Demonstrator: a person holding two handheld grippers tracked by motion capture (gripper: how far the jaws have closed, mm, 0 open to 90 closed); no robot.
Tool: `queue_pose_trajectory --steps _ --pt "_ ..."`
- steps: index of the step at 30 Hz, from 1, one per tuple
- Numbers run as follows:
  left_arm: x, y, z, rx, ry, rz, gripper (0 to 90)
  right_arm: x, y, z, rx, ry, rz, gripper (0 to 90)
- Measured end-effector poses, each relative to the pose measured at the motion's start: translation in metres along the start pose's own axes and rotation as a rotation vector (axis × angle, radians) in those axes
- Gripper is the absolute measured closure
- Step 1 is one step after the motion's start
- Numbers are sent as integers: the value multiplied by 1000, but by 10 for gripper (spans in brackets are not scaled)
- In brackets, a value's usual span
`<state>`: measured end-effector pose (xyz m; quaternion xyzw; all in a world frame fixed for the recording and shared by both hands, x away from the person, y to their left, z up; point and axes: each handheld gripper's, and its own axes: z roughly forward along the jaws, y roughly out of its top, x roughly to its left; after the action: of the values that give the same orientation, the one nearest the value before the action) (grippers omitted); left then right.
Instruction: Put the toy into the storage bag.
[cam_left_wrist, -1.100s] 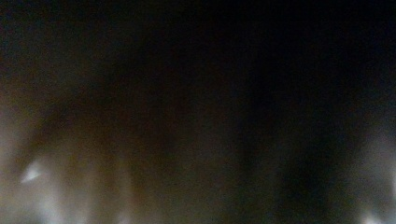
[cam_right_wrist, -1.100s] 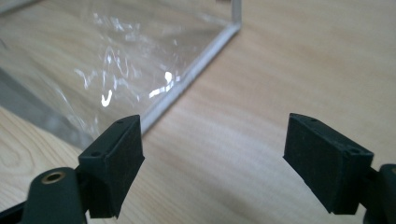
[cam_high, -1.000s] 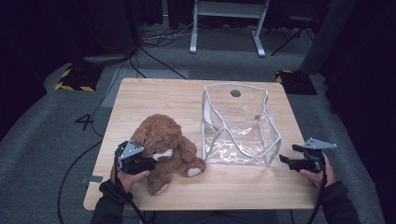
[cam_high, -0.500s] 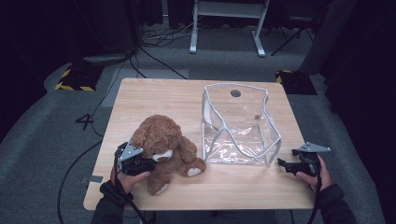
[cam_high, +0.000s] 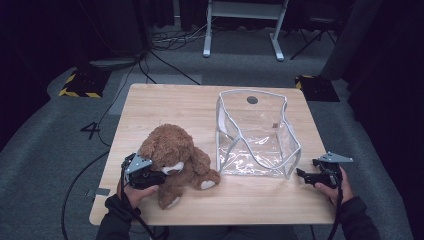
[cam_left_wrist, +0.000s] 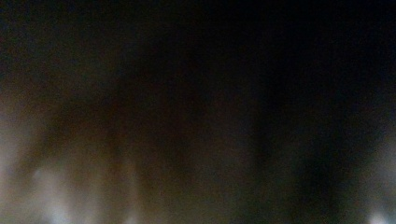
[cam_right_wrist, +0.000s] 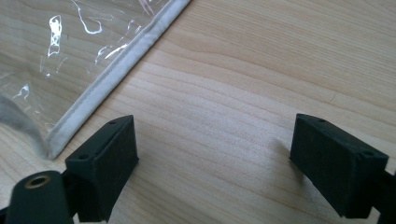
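A brown teddy bear sits on the wooden table, front left. My left gripper is pushed into the side of its head, shut on the fur; its tips are buried. Blurred dark brown fur lies right against the camera in the left gripper view. A clear plastic bag with white trim stands open at the right. My right gripper is just off the bag's front right corner. Its jaws have just been opening and my right gripper stands open over bare wood. The bag's trim lies to its left.
Bare table stretches behind the bear and along the front edge between the two hands. Cables run over the grey floor to the left. A white metal stand is behind the table.
My right gripper has shifted a little toward the table's front edge, beside the bag's corner. The left gripper and the bear have stayed put.
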<state>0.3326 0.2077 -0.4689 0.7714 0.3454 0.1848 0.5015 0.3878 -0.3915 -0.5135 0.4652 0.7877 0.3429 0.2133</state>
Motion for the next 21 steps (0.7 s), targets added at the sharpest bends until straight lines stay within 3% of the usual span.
queue_pose_trajectory --steps 4,13,21 --pt "-6 1 0 -2 20 37 423 0 -1 -1 -1 1 3 145" --pt "-13 9 -2 -43 28 30 503 0 -2 -2 -3 0 -3 151" --pt "-17 19 -9 -92 35 26 516 0 -2 -2 -3 4 -6 151"
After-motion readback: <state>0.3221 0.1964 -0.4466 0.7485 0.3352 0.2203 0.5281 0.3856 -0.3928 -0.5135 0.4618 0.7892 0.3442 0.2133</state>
